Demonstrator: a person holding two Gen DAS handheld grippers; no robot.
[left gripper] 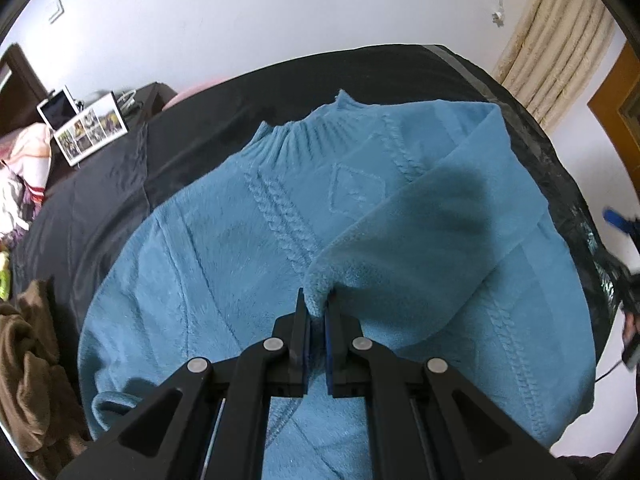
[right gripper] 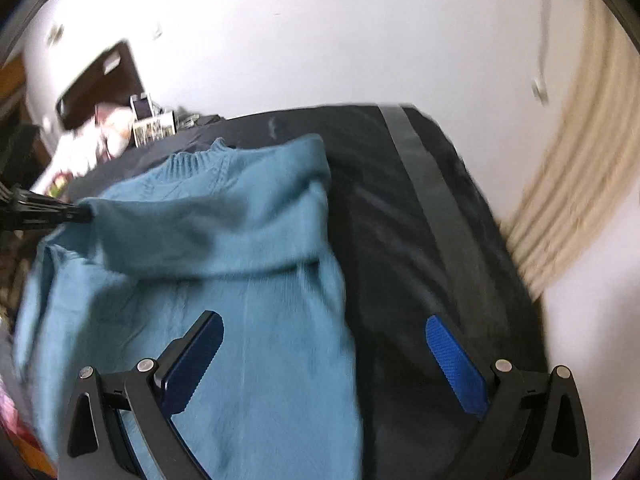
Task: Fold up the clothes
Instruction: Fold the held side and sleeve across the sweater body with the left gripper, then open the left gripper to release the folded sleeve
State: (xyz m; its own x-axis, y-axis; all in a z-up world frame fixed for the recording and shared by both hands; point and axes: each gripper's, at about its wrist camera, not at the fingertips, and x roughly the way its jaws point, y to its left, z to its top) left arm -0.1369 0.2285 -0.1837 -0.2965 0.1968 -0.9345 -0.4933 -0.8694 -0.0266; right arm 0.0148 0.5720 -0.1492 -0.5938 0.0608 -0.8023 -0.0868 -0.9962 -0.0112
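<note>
While cuff-pinched, left tongs (left gripper: 318,308) over sweater (left gripper: 248,216), mid-bed (left gripper: 100,200).

A blue cable-knit sweater (left gripper: 248,248) lies front up on the black sheet (left gripper: 100,208), its ribbed collar (left gripper: 298,130) toward 12 o'clock. One sleeve (left gripper: 432,216) is folded across the chest from 2 o'clock, its cuff lifted at the centre. The body runs down to 6 o'clock.

no legible text, labels or numbers anywhere
</note>
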